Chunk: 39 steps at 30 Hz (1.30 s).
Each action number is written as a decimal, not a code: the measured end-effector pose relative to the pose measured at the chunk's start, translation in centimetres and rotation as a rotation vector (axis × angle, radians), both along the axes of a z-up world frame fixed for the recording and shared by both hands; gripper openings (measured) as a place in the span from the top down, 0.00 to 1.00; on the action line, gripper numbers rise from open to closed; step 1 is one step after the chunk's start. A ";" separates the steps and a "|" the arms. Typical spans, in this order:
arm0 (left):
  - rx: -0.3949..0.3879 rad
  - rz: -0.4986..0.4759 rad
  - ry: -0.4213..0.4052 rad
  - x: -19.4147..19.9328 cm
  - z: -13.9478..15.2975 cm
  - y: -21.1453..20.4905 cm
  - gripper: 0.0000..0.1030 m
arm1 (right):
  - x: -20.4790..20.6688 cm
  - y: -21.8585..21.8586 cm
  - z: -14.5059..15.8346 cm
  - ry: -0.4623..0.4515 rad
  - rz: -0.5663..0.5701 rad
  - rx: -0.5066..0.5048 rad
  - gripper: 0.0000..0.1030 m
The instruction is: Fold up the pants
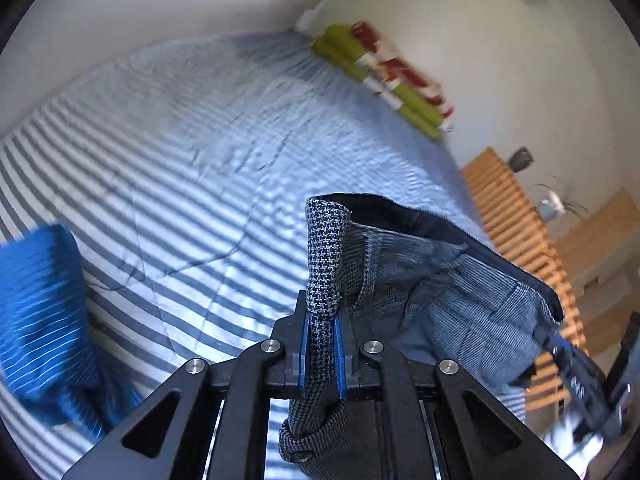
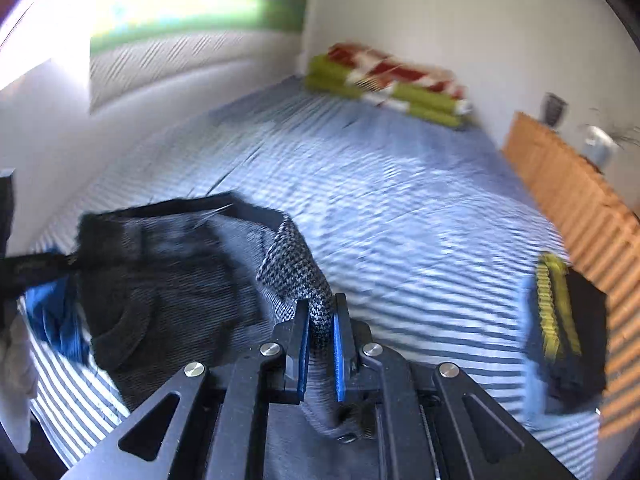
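Grey houndstooth pants [image 1: 448, 276] hang in the air above a bed with a blue-and-white striped cover [image 1: 192, 152]. My left gripper [image 1: 322, 324] is shut on one end of the waistband, which sticks up between the blue pads. The dark waistband runs to the right, where the other gripper [image 1: 576, 376] holds it. In the right wrist view my right gripper [image 2: 320, 320] is shut on the other waistband end, and the pants [image 2: 168, 280] stretch off to the left with the dark lining showing. A button [image 1: 299, 457] sits on the fabric near my left gripper's base.
A bright blue striped garment [image 1: 44, 320] lies on the bed at the left. A folded dark item with a yellow stripe [image 2: 564, 328] lies at the bed's right edge. Green and red-white pillows [image 1: 384, 76] lie against the far wall. A wooden slatted frame [image 1: 516, 232] borders the bed's right side.
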State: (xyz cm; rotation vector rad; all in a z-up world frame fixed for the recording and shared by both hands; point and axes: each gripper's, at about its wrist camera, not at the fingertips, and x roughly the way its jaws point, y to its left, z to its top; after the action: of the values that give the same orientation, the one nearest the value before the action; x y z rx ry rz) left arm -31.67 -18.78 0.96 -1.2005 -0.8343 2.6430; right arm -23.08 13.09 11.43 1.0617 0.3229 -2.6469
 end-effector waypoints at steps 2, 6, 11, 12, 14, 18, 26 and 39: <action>-0.014 -0.022 0.050 1.6 3.0 0.9 0.90 | 1.1 2.9 2.7 0.035 -0.042 -0.028 0.92; -0.017 -0.098 0.149 5.9 9.2 2.3 0.90 | 3.6 7.6 7.5 0.083 -0.116 -0.104 0.92; -0.078 -0.199 0.306 12.6 17.6 5.4 0.90 | 8.7 12.1 13.2 0.184 -0.152 -0.161 0.92; -0.088 -0.210 0.332 13.8 19.0 5.8 0.90 | 9.6 12.8 14.3 0.204 -0.152 -0.172 0.92; -0.111 -0.229 0.391 16.5 21.9 6.4 0.90 | 11.4 14.2 16.4 0.228 -0.152 -0.211 0.92; -0.097 -0.247 0.456 20.3 25.7 6.4 0.90 | 15.6 15.7 18.8 0.266 -0.138 -0.257 0.92; -0.114 -0.246 0.436 21.6 28.1 4.7 0.90 | 16.5 15.3 18.8 0.215 -0.109 -0.286 0.92; -0.227 -0.045 0.003 -0.4 12.4 5.3 0.60 | -6.5 13.3 3.3 -0.107 -0.332 -0.059 0.68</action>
State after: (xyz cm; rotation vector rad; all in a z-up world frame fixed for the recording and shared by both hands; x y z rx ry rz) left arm -32.12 -13.52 13.33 -1.2478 -0.5094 2.7595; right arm -29.56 26.36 14.72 1.3327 0.0480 -2.8466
